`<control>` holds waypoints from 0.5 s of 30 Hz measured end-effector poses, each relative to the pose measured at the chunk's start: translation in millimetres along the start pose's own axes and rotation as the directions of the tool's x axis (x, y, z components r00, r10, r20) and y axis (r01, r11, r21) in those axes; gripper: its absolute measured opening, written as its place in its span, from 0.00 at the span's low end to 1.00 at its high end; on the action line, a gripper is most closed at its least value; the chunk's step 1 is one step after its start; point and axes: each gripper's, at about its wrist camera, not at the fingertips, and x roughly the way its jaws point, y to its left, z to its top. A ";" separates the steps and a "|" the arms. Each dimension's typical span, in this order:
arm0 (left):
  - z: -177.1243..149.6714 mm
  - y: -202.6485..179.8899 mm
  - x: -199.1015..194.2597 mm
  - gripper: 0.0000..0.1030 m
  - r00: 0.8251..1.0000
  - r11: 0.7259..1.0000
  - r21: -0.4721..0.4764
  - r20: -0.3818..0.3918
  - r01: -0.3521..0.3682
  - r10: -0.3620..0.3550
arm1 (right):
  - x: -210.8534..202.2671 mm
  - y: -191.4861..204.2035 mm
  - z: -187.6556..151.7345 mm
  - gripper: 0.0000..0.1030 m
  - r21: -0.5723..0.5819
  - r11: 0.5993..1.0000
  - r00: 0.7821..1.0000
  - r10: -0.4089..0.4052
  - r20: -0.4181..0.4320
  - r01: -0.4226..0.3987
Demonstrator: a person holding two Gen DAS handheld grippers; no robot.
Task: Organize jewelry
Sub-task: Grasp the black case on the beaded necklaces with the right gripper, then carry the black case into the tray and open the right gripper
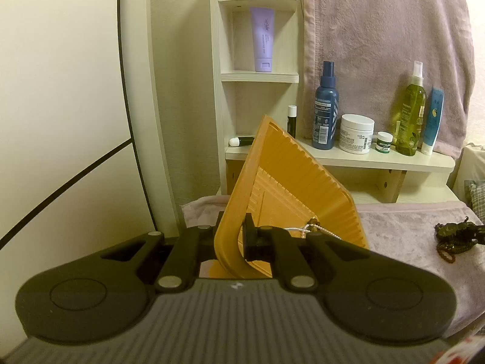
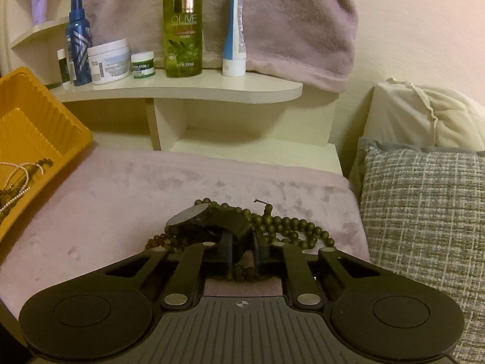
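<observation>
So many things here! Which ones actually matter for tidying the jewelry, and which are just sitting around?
Part of the job:
- ribbed orange plastic tray, tilted, clamped in the left gripper
- pearl strand inside the tray
- dark green bead necklace and black watch piled on the pink cloth, right gripper closed on the pile

Just lying about:
- blue spray bottle
- olive oil bottle
- white cream jar
- grey woven cushion

Orange ribbed tray, green beads
</observation>
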 end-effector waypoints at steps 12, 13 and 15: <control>0.6 -0.3 0.7 0.07 1.000 1.000 -0.001 0.002 0.003 -0.003 | -20.0 4.8 12.5 0.07 0.060 0.998 0.999 0.005 0.046 -0.007; 0.6 -0.3 0.7 0.07 1.000 1.000 -0.001 0.002 0.004 -0.004 | -21.1 5.3 13.9 0.07 0.061 0.998 0.999 0.004 0.049 -0.007; 0.7 -0.6 0.2 0.07 1.000 1.000 -0.001 0.004 0.005 -0.005 | -23.0 6.7 16.1 0.06 0.061 0.998 0.999 0.009 0.053 -0.012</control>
